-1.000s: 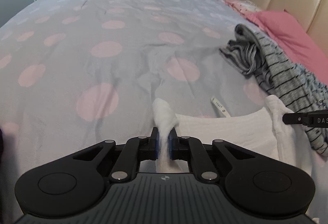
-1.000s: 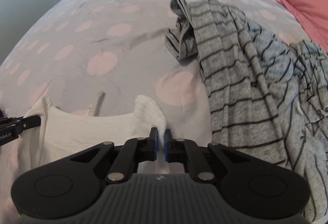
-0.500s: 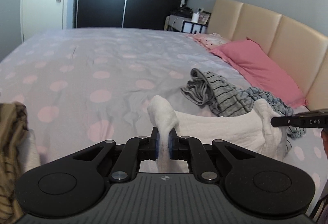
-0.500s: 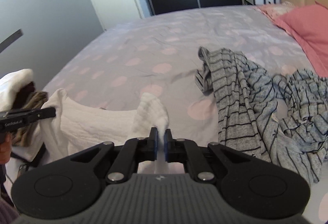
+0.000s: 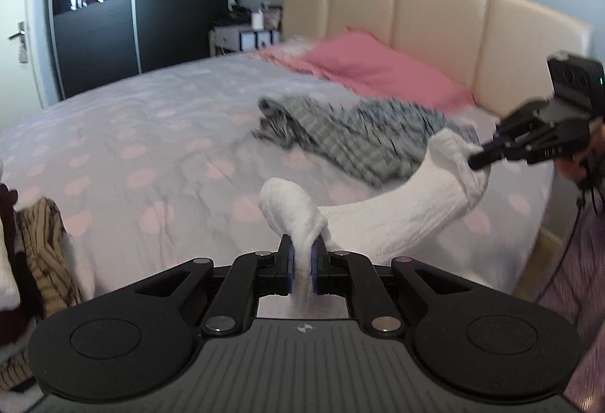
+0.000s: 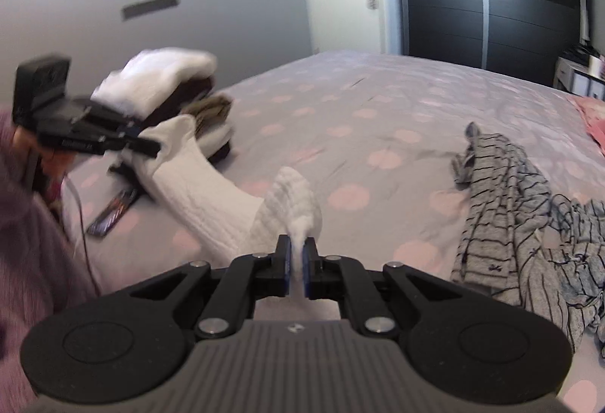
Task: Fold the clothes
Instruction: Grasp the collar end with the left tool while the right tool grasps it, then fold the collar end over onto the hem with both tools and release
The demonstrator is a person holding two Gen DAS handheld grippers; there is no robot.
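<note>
A white knitted garment point(image 5: 382, 220) hangs stretched between both grippers above the bed. My left gripper point(image 5: 301, 267) is shut on one corner of it, a tuft of cloth standing up above the pads. My right gripper point(image 6: 298, 263) is shut on the other corner of the white garment point(image 6: 211, 186). Each gripper shows in the other's view: the right one point(image 5: 478, 159) at the far right of the left wrist view, the left one point(image 6: 151, 148) at the left of the right wrist view. The lower part of the garment is hidden below the grippers.
A grey striped pile of clothes point(image 5: 351, 133) lies on the polka-dot bedspread point(image 5: 151, 133), near a pink pillow point(image 5: 374, 69) and beige headboard point(image 5: 435, 19). A stack of folded clothes point(image 6: 181, 103) sits at the bed's edge, with a flat dark object point(image 6: 113, 212) beside it.
Both grippers have risen and swung back from the bed, lifting the white garment off the bedspread. The view now takes in the headboard, wardrobe and the folded stack.
</note>
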